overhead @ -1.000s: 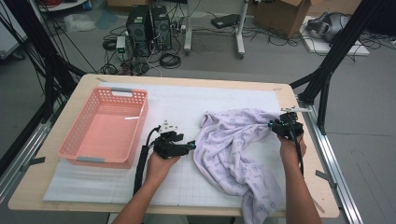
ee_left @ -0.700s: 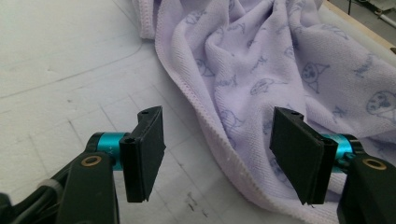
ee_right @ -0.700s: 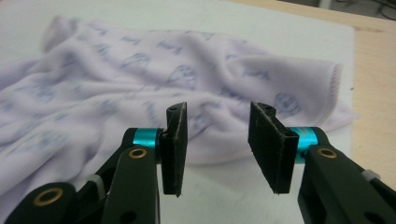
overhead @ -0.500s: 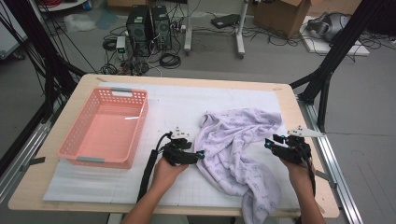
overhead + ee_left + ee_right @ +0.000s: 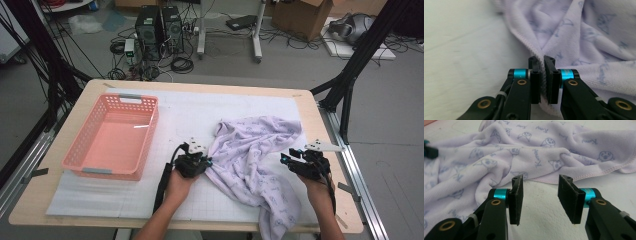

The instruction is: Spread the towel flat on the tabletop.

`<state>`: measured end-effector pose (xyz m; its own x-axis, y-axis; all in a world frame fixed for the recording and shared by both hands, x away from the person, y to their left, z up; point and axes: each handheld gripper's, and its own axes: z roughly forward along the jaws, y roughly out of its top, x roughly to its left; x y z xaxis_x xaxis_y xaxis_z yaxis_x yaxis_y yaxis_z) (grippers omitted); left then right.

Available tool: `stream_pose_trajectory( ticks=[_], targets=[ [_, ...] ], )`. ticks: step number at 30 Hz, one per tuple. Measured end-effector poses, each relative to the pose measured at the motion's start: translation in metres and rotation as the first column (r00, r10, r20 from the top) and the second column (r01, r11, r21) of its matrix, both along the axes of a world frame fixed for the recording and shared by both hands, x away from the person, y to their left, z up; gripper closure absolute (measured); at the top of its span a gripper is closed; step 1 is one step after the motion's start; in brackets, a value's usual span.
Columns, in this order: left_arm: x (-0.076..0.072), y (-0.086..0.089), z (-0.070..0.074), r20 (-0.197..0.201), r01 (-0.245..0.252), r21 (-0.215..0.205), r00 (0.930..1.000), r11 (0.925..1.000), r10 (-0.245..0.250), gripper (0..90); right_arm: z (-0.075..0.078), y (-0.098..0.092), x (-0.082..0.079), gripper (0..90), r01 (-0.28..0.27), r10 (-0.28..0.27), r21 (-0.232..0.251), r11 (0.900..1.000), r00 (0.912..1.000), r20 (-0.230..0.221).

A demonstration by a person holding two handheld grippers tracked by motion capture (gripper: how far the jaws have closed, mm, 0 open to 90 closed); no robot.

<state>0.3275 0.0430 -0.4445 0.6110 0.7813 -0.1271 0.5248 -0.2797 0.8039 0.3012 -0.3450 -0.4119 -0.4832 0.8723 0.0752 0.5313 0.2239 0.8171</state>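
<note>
Left gripper jaws just closed, now pinching the lilac printed towel hem, right of the pink basket. Right gripper moved to the towel's far side, jaws spread, empty. Likely grabs next.

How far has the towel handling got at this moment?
Early. The towel lies crumpled on the table, part hanging over the near edge. The left gripper has just closed on its hem. The right gripper stands open just short of the towel's edge, holding nothing. Gripping that side and spreading remain; the basket is empty.
</note>
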Motion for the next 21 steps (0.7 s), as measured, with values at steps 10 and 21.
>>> stream_pose_trajectory(
  ticks=[10, 21],
  targets=[
    [0.016, 0.052, 0.005, -0.024, -0.147, -0.121, 0.9892, 0.9817, 0.145, 58.2, -0.003, 0.015, 0.009, 55.4, -0.033, 0.033, -0.013, 0.999, 0.9992, -0.023],
    [-0.004, 0.065, 0.01, 0.016, -0.121, -0.223, 0.9917, 0.9673, 0.128, 42.4, -0.004, 0.026, 0.017, 70.7, -0.043, 0.043, 0.006, 0.999, 0.999, -0.013]
  ],
)
